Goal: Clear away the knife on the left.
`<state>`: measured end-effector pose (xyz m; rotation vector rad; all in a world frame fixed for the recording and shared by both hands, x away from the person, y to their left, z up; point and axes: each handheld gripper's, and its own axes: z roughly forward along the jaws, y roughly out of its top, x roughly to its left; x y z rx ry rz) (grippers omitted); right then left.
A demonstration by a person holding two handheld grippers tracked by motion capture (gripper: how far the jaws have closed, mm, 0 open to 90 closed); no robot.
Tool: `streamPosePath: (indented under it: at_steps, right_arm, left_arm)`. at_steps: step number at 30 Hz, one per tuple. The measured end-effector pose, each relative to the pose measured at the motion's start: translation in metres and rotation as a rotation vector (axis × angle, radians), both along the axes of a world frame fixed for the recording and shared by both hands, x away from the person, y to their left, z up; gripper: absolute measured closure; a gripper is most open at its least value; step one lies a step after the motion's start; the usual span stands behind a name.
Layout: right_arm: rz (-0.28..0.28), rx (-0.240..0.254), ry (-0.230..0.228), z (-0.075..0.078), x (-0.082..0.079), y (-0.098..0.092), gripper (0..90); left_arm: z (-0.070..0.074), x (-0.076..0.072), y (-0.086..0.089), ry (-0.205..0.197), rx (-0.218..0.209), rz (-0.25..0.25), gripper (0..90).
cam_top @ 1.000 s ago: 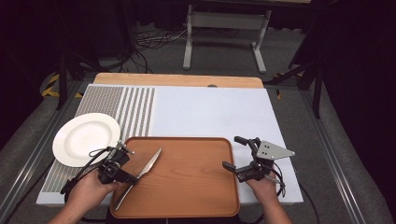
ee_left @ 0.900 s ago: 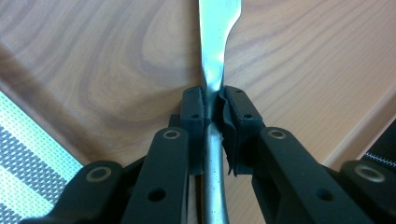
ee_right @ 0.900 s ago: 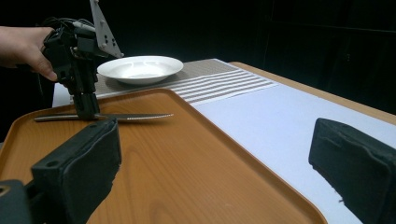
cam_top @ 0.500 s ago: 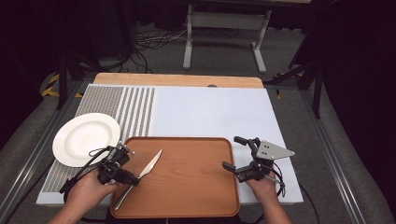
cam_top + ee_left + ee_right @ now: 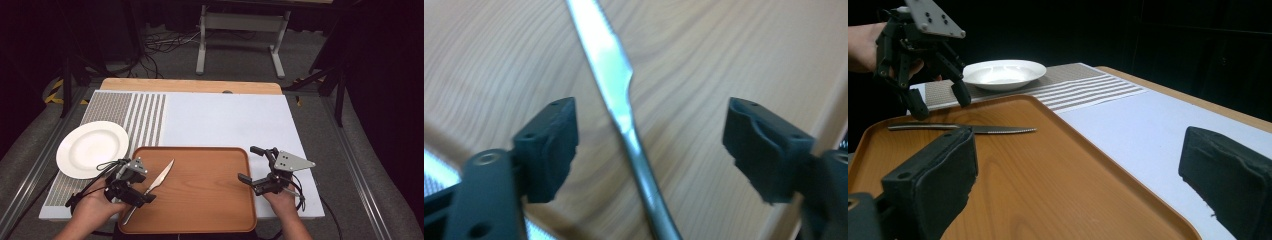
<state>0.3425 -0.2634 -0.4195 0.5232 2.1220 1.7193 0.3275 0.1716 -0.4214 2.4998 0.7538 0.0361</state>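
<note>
One knife lies flat on the wooden tray, near its left edge, blade pointing away from the person. The left gripper is over the handle; its jaws have just been opening and stand apart on both sides without touching it. The right gripper waits at the tray's right edge, jaws wide and holding nothing. A white plate sits near the surface's left edge.

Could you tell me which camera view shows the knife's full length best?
The right gripper view: the knife lies whole on the tray. The high view shows it small, its handle under the left tool. The left gripper view crops it.
</note>
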Motion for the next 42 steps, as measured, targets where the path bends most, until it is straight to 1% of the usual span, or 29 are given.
streamPosePath:
  at_steps: [1,2,3,4,5,6,7,8,9,10,11,12,14,18,20,21,23,24,39,42]
  right_arm:
    - [0.0,0.001,0.0,0.0,0.0,0.0,2.9]
    - [0.0,0.002,0.001,0.0,0.0,0.0,2.9]
    - [0.0,0.002,0.001,0.0,0.0,0.0,2.8]
    - [0.002,0.001,0.002,0.0,0.0,0.0,2.9]
    - [0.002,0.001,0.002,0.0,0.0,0.0,2.9]
    - [0.004,-0.001,0.001,0.0,0.0,0.0,2.9]
    - [0.004,-0.001,0.001,0.0,0.0,0.0,2.8]
    - [0.004,-0.001,0.0,0.0,0.0,0.0,2.8]
    - [0.004,-0.001,0.001,0.0,0.0,0.0,2.9]
    - [0.002,0.0,0.001,0.0,0.0,0.0,2.9]
    - [0.002,0.0,0.001,0.0,0.0,0.0,2.9]
    - [0.001,0.0,0.001,0.0,0.0,0.0,2.8]
    - [0.003,-0.001,0.003,-0.001,0.0,0.0,2.9]
    - [0.004,-0.003,0.002,-0.001,0.0,0.0,2.8]
    - [0.003,-0.002,0.003,-0.001,0.0,0.0,2.8]
    - [0.002,-0.001,0.004,-0.001,0.0,0.0,2.9]
    - [0.002,-0.003,0.004,-0.001,0.0,0.0,2.9]
    - [0.003,-0.003,0.004,-0.001,0.0,0.0,2.9]
    - [0.003,-0.006,0.003,-0.001,0.0,0.001,2.9]
    - [0.002,-0.006,0.004,-0.001,0.0,0.001,2.8]
  left_arm:
    - [0.0,-0.002,-0.003,-0.016,-0.005,-0.032,27.6]
    - [0.001,-0.004,-0.006,-0.029,-0.006,-0.053,35.2]
    - [0.001,-0.004,-0.006,-0.029,-0.006,-0.053,38.3]
    - [0.001,-0.005,-0.007,-0.035,-0.003,-0.065,44.3]
    - [0.001,-0.004,-0.008,-0.036,0.002,-0.075,44.3]
    - [-0.001,-0.004,-0.009,-0.038,0.007,-0.071,57.2]
    - [-0.001,-0.004,-0.009,-0.038,0.018,-0.074,62.2]
    - [-0.001,-0.004,-0.009,-0.038,0.018,-0.074,70.2]
    - [-0.003,-0.004,-0.011,-0.058,0.028,-0.084,79.9]
    - [-0.004,-0.004,-0.012,-0.059,0.038,-0.091,88.5]
    - [-0.004,-0.004,-0.012,-0.059,0.038,-0.091,90.0]
    - [-0.005,-0.004,-0.013,-0.066,0.043,-0.091,90.0]
    - [-0.007,-0.002,-0.014,-0.064,0.052,-0.086,90.0]
    - [-0.012,0.001,-0.016,-0.057,0.068,-0.098,90.0]
    - [-0.014,0.001,-0.018,-0.059,0.094,-0.106,90.0]
    - [-0.015,0.001,-0.018,-0.054,0.095,-0.105,90.0]
    - [-0.017,0.001,-0.019,-0.066,0.111,-0.11,90.0]
    - [-0.017,0.001,-0.019,-0.059,0.114,-0.105,90.0]
    - [-0.018,0.002,-0.019,-0.054,0.121,-0.103,90.0]
    - [-0.018,0.003,-0.017,-0.046,0.122,-0.08,90.0]
